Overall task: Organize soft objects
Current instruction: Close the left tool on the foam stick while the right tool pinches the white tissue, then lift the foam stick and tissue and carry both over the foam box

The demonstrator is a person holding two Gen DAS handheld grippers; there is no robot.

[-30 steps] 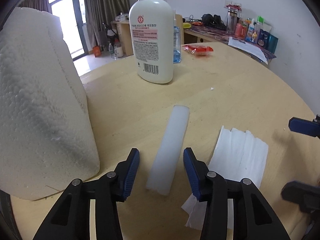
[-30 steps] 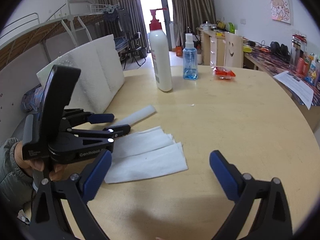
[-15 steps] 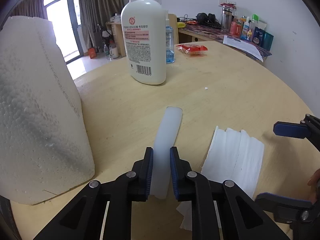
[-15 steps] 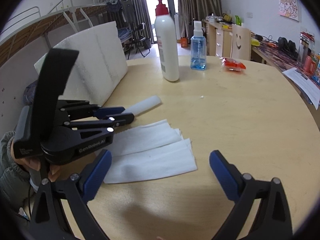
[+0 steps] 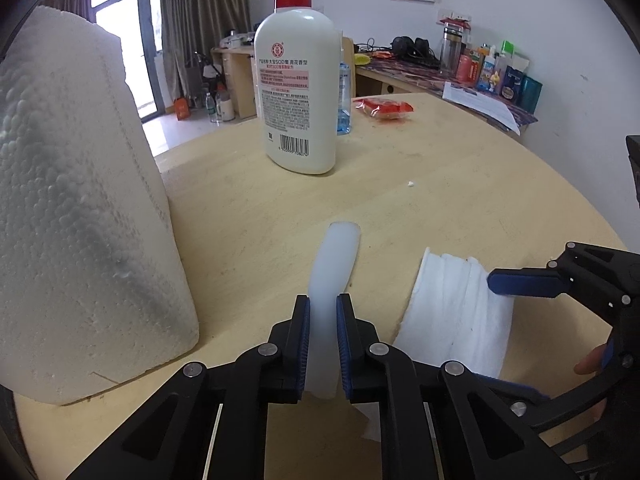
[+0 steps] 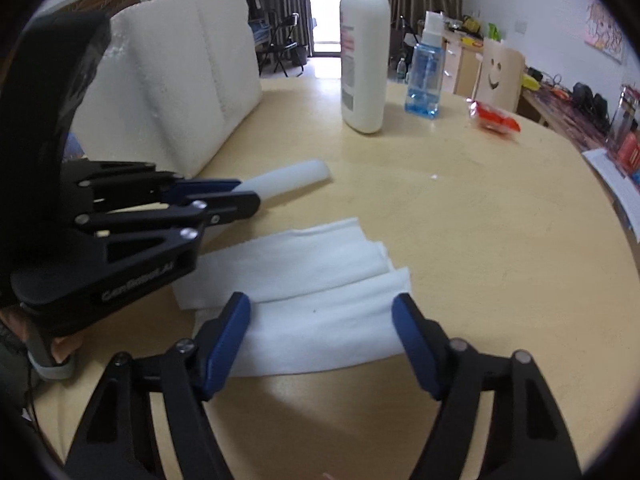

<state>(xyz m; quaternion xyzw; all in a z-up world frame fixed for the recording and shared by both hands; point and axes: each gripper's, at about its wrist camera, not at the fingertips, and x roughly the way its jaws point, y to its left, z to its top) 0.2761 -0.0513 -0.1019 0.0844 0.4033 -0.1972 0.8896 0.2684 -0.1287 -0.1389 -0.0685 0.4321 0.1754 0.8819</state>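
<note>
Nearest, the left gripper [image 5: 323,340] is clamping its blue pads on the near end of a translucent white strip [image 5: 334,268] that is lying flat on the table [image 5: 460,200], pointing away toward the bottle [image 5: 298,92]. Judging by its rounded far end and waxy sheen, the strip is looking soft and rubbery, light, and likely to droop if lifted by one end; a hold nearer the middle would be steadier. Just beside it, the right gripper [image 6: 320,336] is closing its jaws astride the near edge of a folded tissue [image 6: 320,292], pads not yet pressing. The tissue is looking thin, fluffy and limp, so pinching several layers at the edge seems wisest. Farther left, an embossed paper roll [image 5: 72,220] is standing upright. Beyond, a red packet [image 5: 384,108] is lying near the bottle.
</note>
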